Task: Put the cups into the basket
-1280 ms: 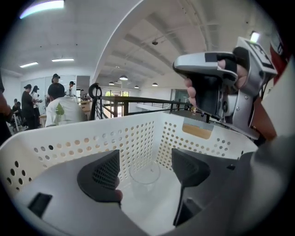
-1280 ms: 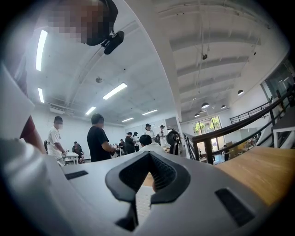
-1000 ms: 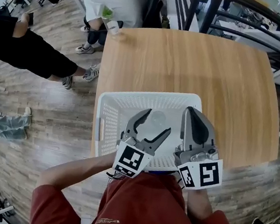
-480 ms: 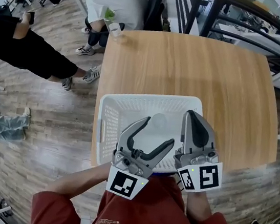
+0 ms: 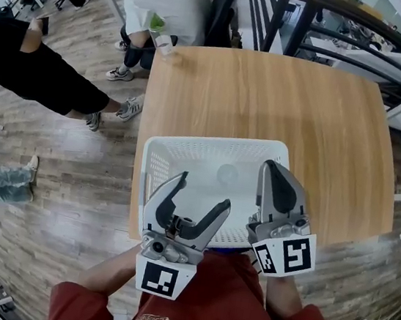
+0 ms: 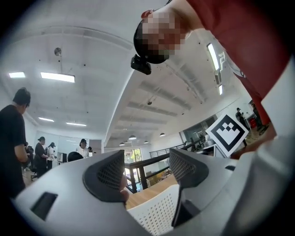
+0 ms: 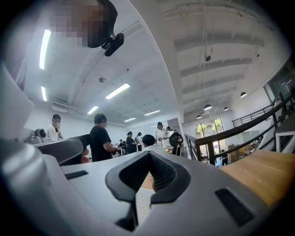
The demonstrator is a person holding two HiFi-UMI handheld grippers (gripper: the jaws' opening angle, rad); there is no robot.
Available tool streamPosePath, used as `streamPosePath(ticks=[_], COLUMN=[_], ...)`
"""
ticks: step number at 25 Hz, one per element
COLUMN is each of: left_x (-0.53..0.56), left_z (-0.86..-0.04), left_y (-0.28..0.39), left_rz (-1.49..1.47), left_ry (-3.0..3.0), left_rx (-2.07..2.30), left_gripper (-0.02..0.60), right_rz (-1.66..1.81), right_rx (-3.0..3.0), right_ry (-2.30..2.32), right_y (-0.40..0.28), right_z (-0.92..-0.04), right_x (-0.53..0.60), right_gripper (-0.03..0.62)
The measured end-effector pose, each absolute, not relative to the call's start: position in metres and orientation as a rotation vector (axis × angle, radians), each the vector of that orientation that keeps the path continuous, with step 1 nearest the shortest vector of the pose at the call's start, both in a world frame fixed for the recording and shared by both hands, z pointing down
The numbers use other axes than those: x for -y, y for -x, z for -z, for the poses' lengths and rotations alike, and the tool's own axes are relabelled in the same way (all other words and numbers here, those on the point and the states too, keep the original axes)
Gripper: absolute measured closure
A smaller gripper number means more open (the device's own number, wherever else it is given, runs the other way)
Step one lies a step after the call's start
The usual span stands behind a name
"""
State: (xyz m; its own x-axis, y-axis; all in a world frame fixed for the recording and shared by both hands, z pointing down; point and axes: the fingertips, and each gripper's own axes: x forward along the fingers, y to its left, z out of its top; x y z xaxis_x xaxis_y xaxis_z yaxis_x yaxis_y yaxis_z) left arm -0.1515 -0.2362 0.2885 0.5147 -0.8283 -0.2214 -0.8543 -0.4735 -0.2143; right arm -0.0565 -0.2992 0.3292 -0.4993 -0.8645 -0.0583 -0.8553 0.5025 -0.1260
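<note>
The left gripper (image 5: 203, 191) hangs over the near left part of the white basket (image 5: 158, 158). Its jaws stand wide apart, have just been closing a little, and have nothing between them. Its marker cube (image 5: 161, 279) faces the camera and hides the hand behind it; only a bare forearm (image 5: 99, 274) shows below, coming from a red sleeve. The gripper is tipped, nose away from the person.

The right gripper (image 5: 274, 166) has its jaws together on nothing. It lies level over the basket's near right corner and points toward the table's far edge. Its hand is hidden under its own cube.

The basket sits at the near edge of the table (image 5: 311, 112), toward the near left corner. Both grippers cover its near wall. On its floor lies a clear cup (image 5: 226, 174), faint against the white; I cannot tell whether it stands upright. A second cup (image 5: 163, 41) stands at the far left corner, too small to make out well.
</note>
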Motion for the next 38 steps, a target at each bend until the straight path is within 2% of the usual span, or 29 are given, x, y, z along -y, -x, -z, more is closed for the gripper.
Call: streamPosePath(ticks=[6, 13, 38], left_x=[0.241, 0.253, 0.281], left_z=[-0.283, -0.291, -0.337], left_y=[0.183, 0.219, 0.236], left_rz=[-0.134, -0.211, -0.082], left_ry=[2.384, 2.344, 2.366], left_rx=[-1.583, -1.831, -2.032], left_gripper=[0.380, 0.566, 0.574], right_rz=[0.102, 0.075, 0.021], right_rx=[-2.627, -2.626, -2.703], right_ry=[1.509, 1.516, 1.531], right_y=[0.060, 0.061, 0.076], right_z=[-0.326, -0.323, -0.335], right_x=[0.299, 0.294, 0.288], right_gripper=[0.589, 0.589, 0.591])
